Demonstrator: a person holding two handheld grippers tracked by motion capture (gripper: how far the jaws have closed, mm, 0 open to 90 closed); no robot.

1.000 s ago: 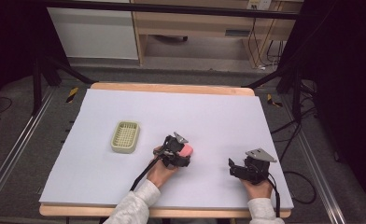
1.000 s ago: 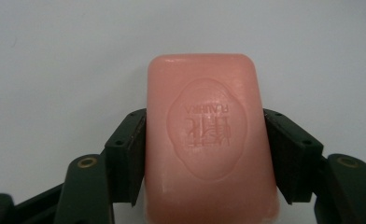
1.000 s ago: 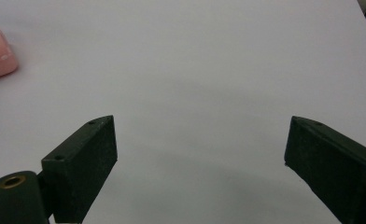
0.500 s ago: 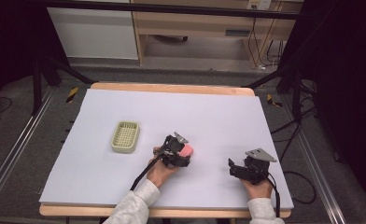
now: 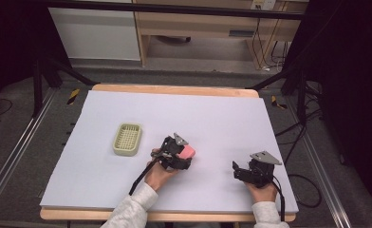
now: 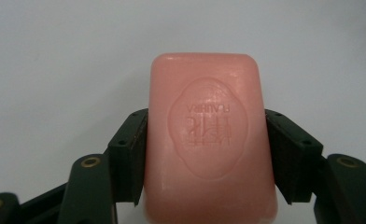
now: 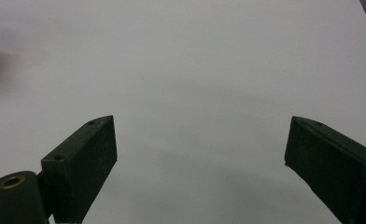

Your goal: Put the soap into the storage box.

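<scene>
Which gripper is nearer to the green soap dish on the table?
The left. The left gripper, shut on the pink soap, is just right of the soap dish. The right gripper rests open much farther right, near the table's front edge.

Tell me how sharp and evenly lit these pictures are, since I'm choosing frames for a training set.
High view: even light on the table, dark surroundings, the left tool small but sharp. Left gripper view: the pink soap is sharp enough to show its embossed stamp, no glare. Right gripper view: the right tool casts a soft shadow on the sheet; a pink blur at the left edge.
</scene>
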